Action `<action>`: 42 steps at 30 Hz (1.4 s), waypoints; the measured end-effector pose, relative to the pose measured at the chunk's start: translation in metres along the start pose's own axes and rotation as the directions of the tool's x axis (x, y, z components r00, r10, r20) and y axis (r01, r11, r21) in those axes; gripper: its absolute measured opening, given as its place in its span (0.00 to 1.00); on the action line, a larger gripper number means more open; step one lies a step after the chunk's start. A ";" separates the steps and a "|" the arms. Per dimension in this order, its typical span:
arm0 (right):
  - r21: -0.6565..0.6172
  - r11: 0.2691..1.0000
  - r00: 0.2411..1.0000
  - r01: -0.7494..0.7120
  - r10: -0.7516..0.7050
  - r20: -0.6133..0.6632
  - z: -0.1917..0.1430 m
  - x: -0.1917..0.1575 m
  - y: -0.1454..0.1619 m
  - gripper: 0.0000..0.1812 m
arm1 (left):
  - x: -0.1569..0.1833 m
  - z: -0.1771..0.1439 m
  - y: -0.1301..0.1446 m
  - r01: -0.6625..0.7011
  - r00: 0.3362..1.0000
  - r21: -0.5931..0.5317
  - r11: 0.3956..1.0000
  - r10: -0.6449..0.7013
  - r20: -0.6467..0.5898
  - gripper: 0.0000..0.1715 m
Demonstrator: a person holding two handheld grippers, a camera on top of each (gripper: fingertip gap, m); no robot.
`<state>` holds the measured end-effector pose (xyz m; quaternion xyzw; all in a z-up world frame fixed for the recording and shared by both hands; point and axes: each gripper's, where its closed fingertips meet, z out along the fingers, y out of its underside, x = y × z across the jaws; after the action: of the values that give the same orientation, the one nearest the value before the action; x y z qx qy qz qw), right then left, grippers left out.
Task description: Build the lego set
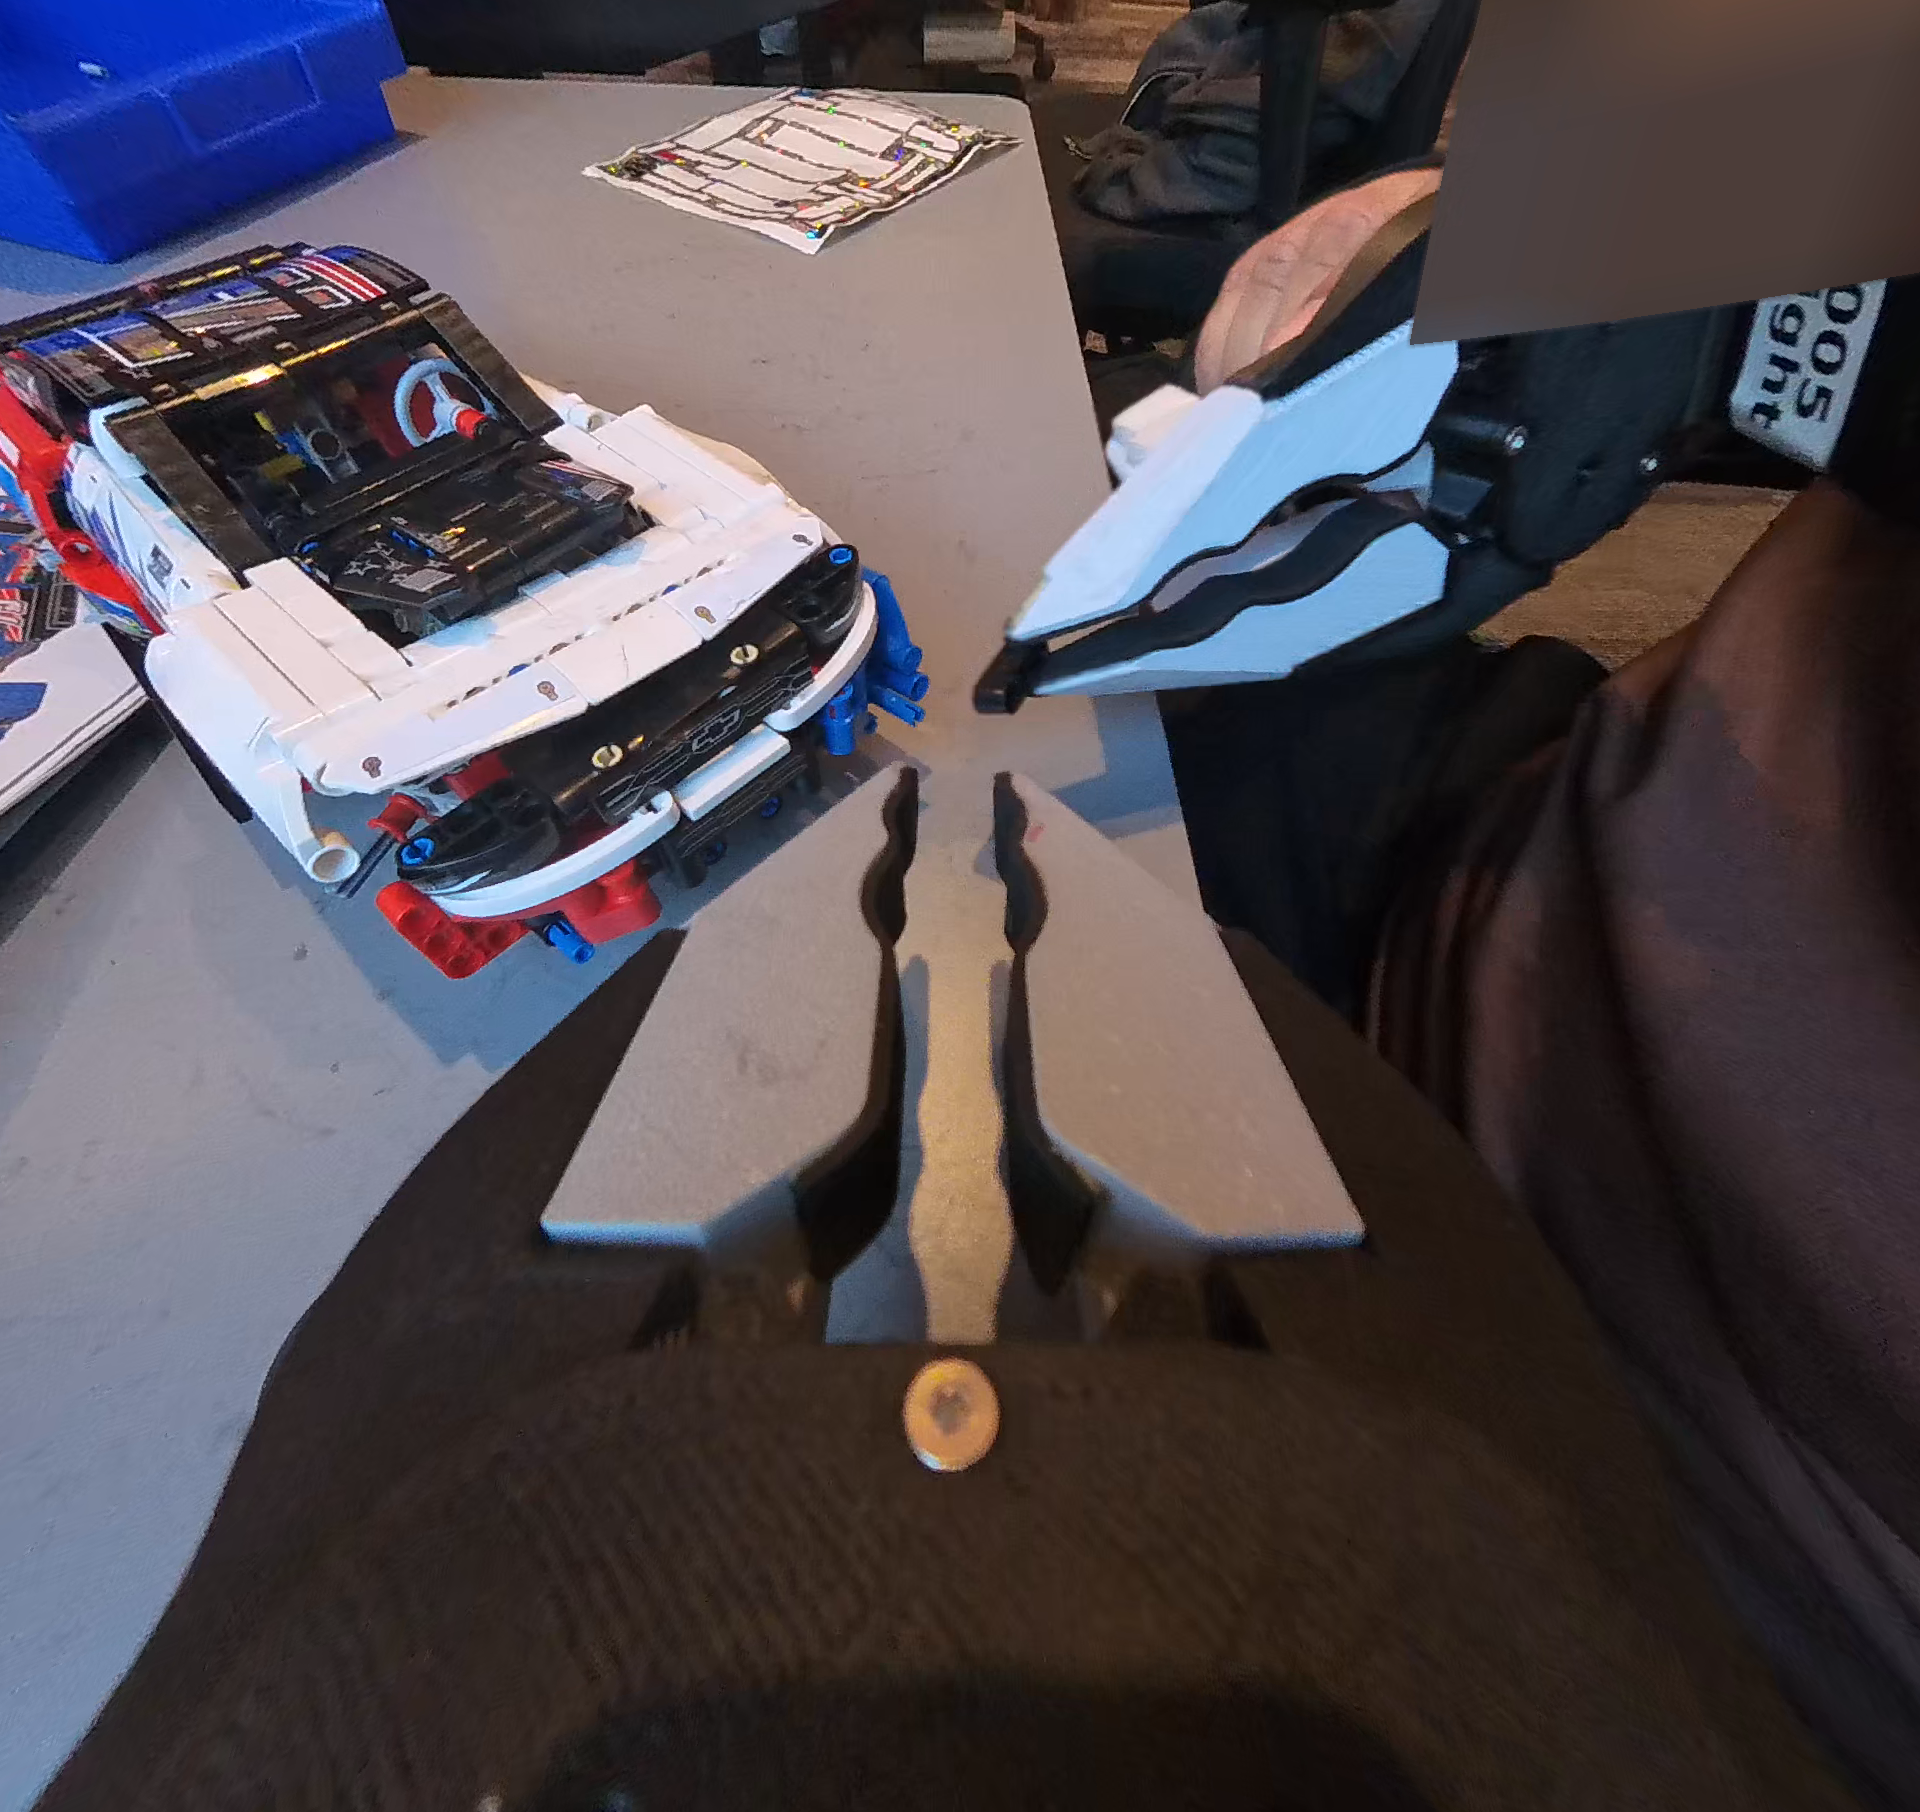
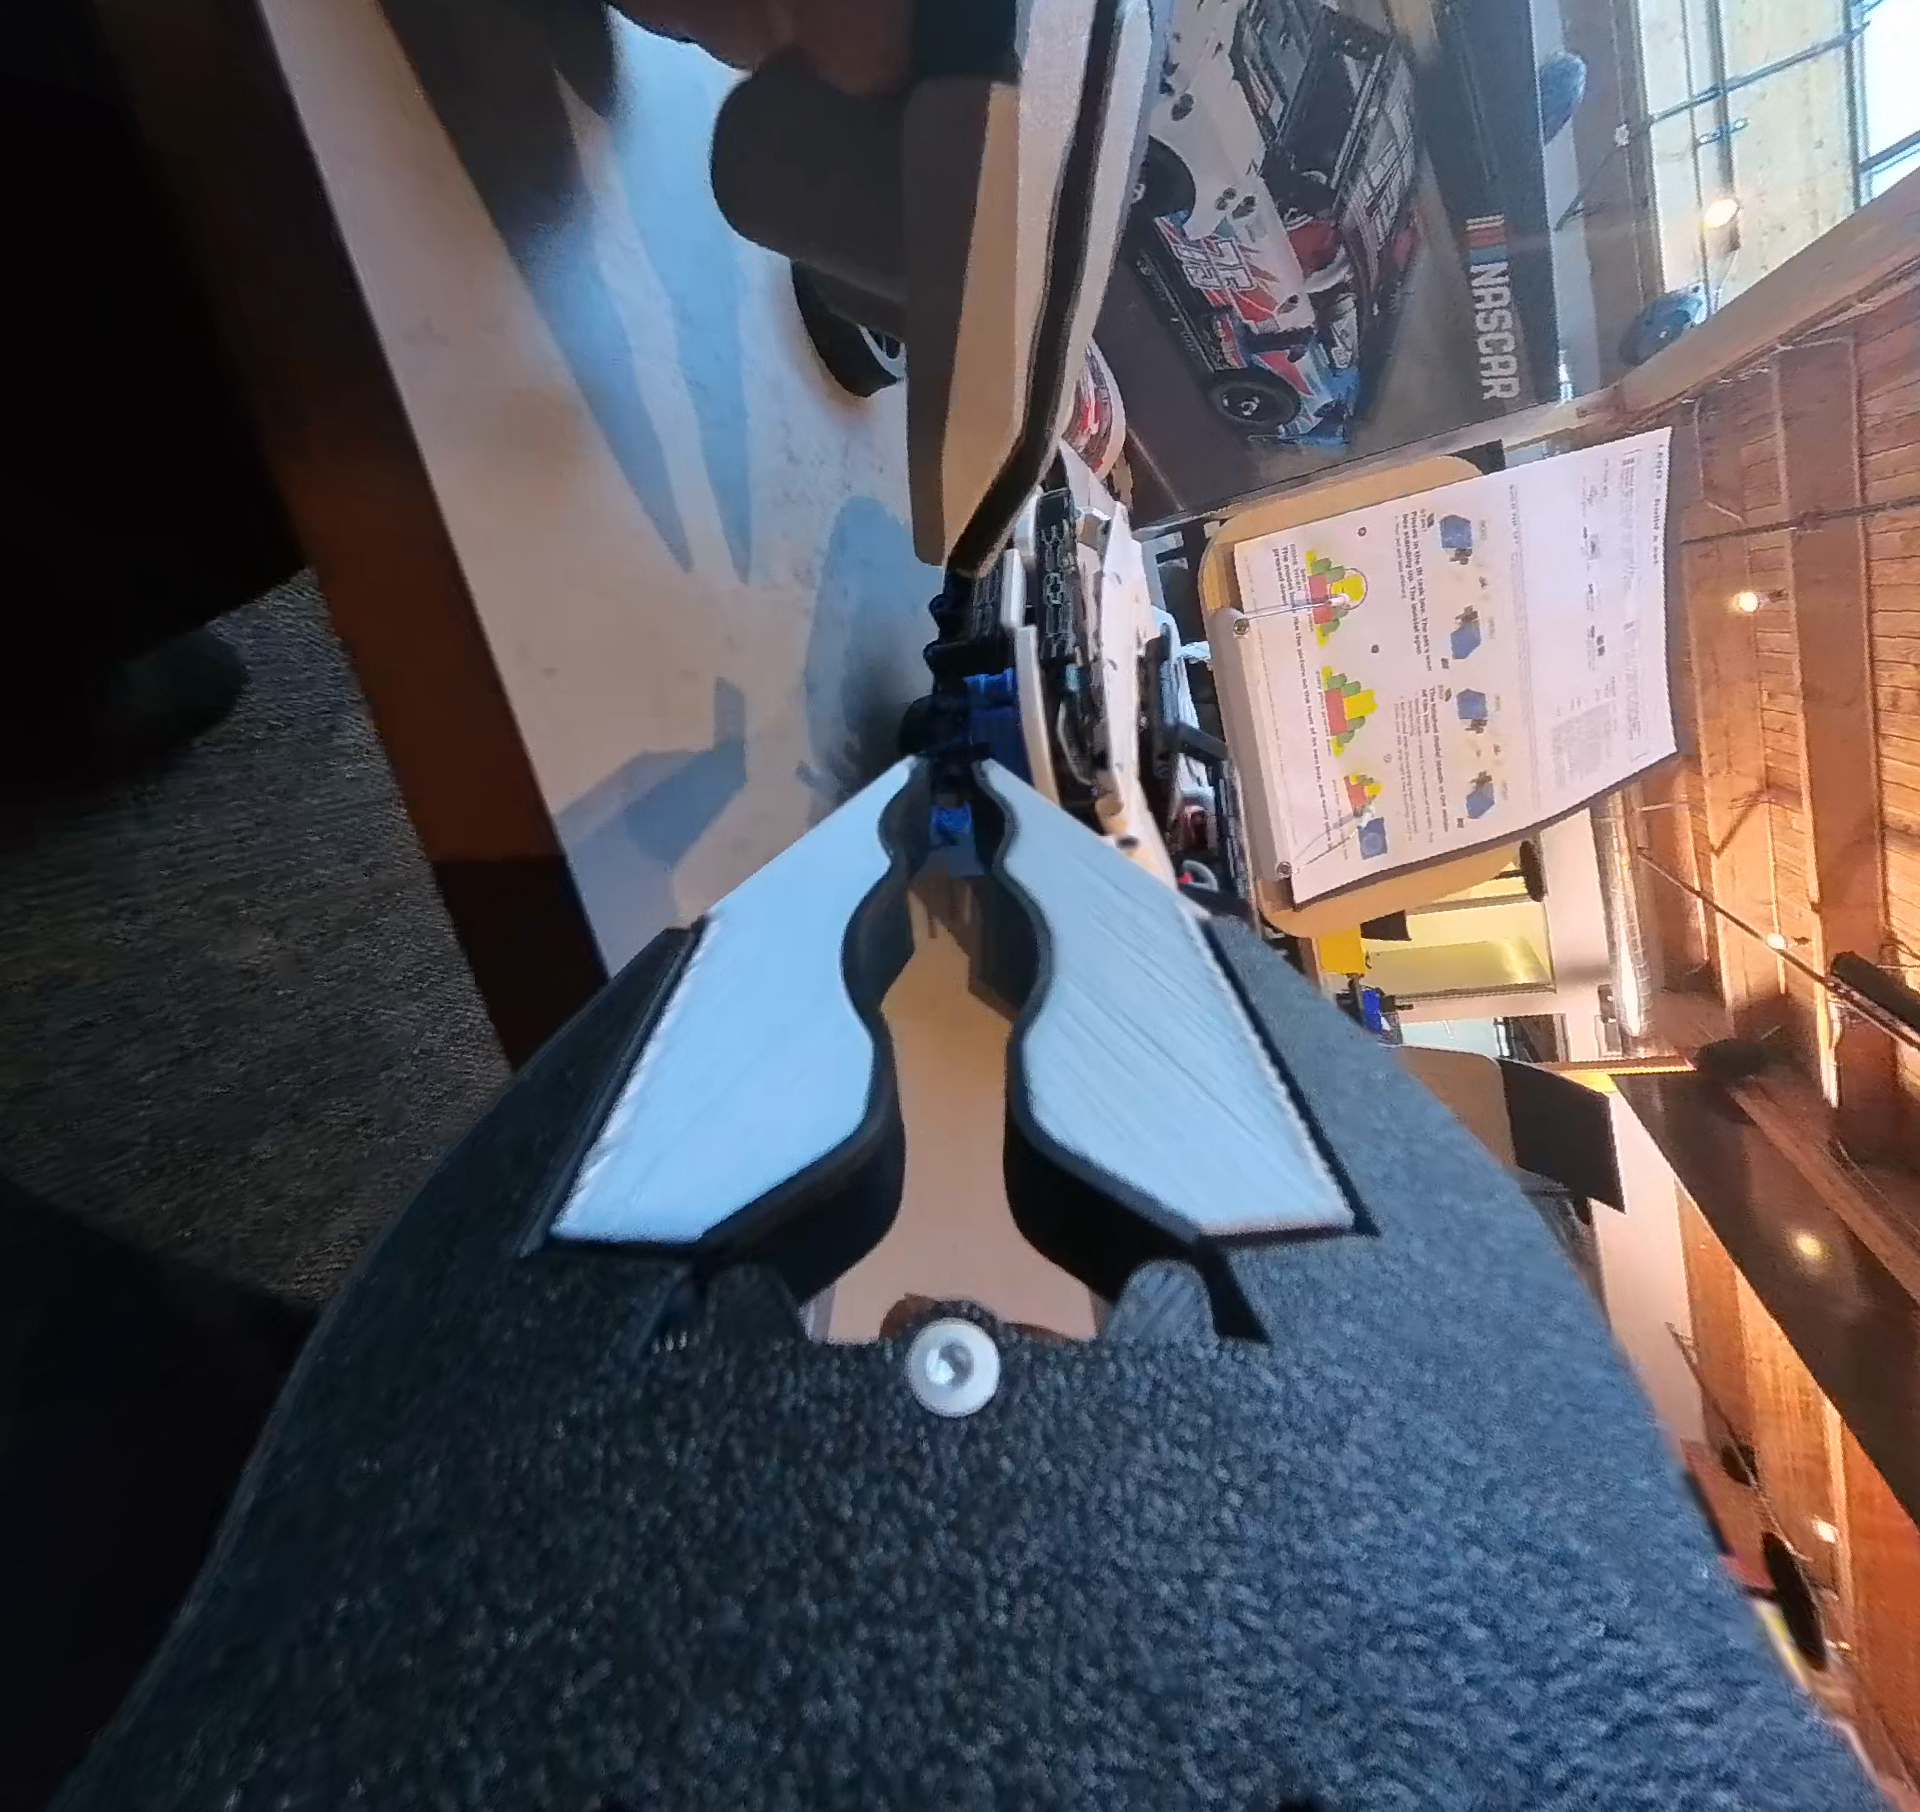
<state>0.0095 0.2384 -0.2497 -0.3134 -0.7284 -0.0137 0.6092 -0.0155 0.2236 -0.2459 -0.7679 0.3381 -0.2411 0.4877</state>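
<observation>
Two tools are in my feeds, both near the front of the lego car (image 1: 436,567), which sits on the grey desk (image 1: 727,328).

My left tool (image 1: 956,791) hovers just off the car's front corner, its fingers parted by a narrow gap with only bare desk showing between them; it grips nothing. Ahead and to the left of it lies the car's white hood and black grille, with blue pins (image 1: 894,650) sticking out at the near corner.

My right tool (image 1: 995,690) comes in from the right, tips almost together and pointed at those blue pins. In its own view, rolled sideways, a small blue piece (image 2: 948,817) sits right at the fingertips, but I cannot tell whether the tool (image 2: 948,775) is clamping it or just in front of it.

Beyond the left tool, a sticker sheet (image 1: 800,162) lies on the desk.
</observation>
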 end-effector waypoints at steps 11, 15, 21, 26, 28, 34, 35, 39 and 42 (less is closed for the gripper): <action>-0.015 1.000 0.999 -0.015 0.015 0.032 0.003 -0.009 0.006 0.04 | 0.000 0.002 0.002 -0.004 1.000 -0.018 1.000 0.004 0.001 0.07; -0.008 1.000 0.999 -0.024 0.024 0.040 0.005 -0.012 0.004 0.04 | 0.000 0.002 0.002 -0.004 1.000 -0.017 1.000 0.004 0.002 0.07; -0.014 0.999 0.998 -0.039 0.040 0.043 0.007 -0.011 0.008 0.04 | -0.001 0.001 0.002 -0.026 0.999 -0.014 1.000 0.027 0.029 0.07; -0.014 0.998 0.998 -0.056 0.057 0.029 0.003 -0.004 0.019 0.04 | -0.007 -0.003 0.002 -0.033 0.997 0.000 0.999 0.033 0.074 0.06; -0.008 0.997 0.997 -0.073 0.073 0.038 0.002 -0.003 0.022 0.04 | -0.010 -0.004 0.002 -0.018 0.996 0.001 1.000 0.018 0.087 0.06; 0.009 0.993 0.991 -0.114 0.113 0.069 0.006 -0.008 0.022 0.04 | -0.014 -0.002 0.006 -0.036 0.993 -0.035 0.999 0.039 0.112 0.06; 0.010 0.993 0.990 -0.121 0.120 0.072 0.007 -0.009 0.022 0.04 | -0.014 -0.002 0.007 -0.045 0.992 -0.043 0.998 0.050 0.119 0.06; 0.013 0.988 0.985 -0.152 0.151 0.085 0.010 -0.010 0.023 0.04 | -0.016 0.000 0.010 -0.063 0.988 -0.068 0.996 0.071 0.134 0.05; 0.019 0.987 0.984 -0.158 0.155 0.090 0.011 -0.010 0.022 0.04 | -0.016 0.000 0.010 -0.056 0.989 -0.065 0.996 0.064 0.130 0.05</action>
<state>0.0113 0.2556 -0.2696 -0.3622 -0.7279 0.0575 0.5794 -0.0286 0.2325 -0.2552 -0.7862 0.3356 -0.1646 0.4922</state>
